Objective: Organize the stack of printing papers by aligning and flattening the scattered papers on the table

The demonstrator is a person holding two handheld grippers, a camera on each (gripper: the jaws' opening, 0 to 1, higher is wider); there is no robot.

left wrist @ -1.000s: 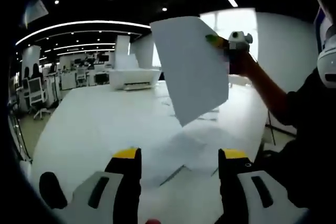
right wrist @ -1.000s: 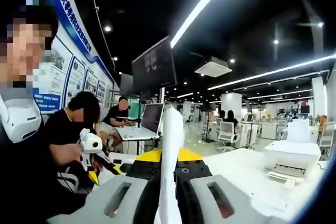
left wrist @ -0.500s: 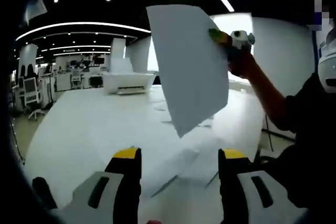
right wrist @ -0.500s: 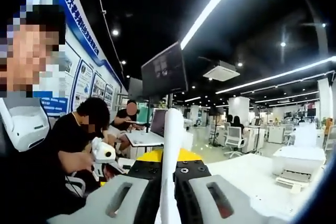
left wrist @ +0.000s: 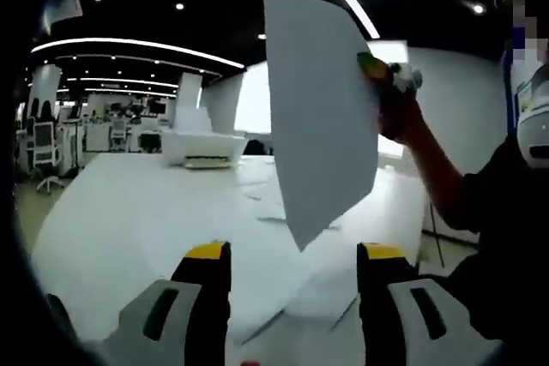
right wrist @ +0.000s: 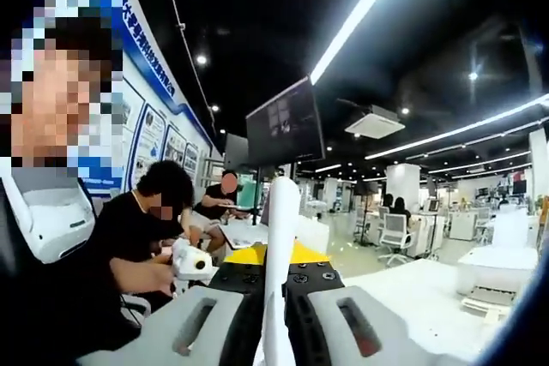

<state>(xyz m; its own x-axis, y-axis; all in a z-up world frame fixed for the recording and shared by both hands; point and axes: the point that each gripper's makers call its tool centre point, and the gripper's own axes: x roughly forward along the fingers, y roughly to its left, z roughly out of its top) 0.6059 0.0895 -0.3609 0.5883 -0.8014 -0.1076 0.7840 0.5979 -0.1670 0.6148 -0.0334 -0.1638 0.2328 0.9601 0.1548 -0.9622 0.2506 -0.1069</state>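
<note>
Right gripper [right wrist: 276, 276]: jaws closed on a paper sheet [left wrist: 322, 117], held up above the table [left wrist: 129, 203].
Left gripper [left wrist: 293, 255]: jaws wide apart, holding nothing.

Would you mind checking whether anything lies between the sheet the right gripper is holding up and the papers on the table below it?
Nothing visible does. The right gripper holds the sheet in open air above the scattered papers on the table. The printer sits far back, and the open left gripper stays low at the near edge.

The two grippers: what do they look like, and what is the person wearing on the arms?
Both the left gripper and the right gripper have light grey bodies with dark slots, black jaws and yellow tips. The person's sleeve is black.
</note>
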